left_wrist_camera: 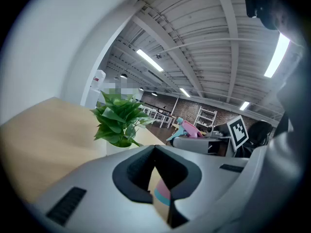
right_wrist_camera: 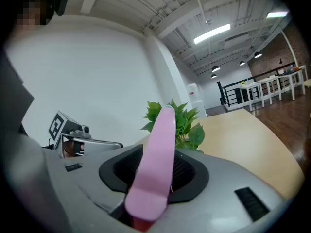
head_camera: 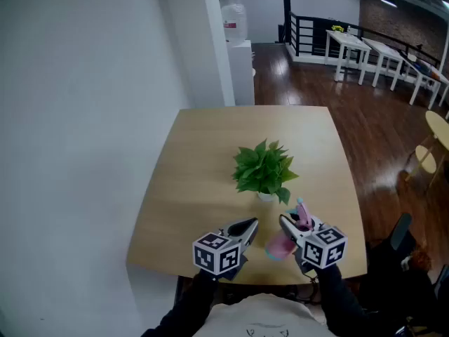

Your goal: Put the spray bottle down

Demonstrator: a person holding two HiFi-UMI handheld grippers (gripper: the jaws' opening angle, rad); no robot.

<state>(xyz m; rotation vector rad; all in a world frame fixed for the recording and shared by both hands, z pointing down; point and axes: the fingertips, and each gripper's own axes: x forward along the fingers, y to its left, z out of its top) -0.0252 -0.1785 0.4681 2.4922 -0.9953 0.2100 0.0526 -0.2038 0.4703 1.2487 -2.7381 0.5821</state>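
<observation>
A pink spray bottle point(head_camera: 282, 246) with a teal-tipped pink head hangs tilted just over the front of the wooden table point(head_camera: 203, 153). My right gripper point(head_camera: 292, 227) is shut on its top. In the right gripper view the pink bottle point(right_wrist_camera: 156, 159) fills the space between the jaws. My left gripper point(head_camera: 250, 225) is just left of the bottle, its jaws closed to a point and holding nothing. In the left gripper view the left gripper point(left_wrist_camera: 154, 149) has its tips together. The bottle's head point(left_wrist_camera: 187, 128) and the right gripper point(left_wrist_camera: 206, 142) show to the right.
A leafy green plant in a white pot point(head_camera: 264, 170) stands mid-table just beyond both grippers, and also shows as the plant point(left_wrist_camera: 116, 120) and the plant point(right_wrist_camera: 187, 125). A white wall runs along the left. Dark wood floor and white tables point(head_camera: 365, 51) lie far right.
</observation>
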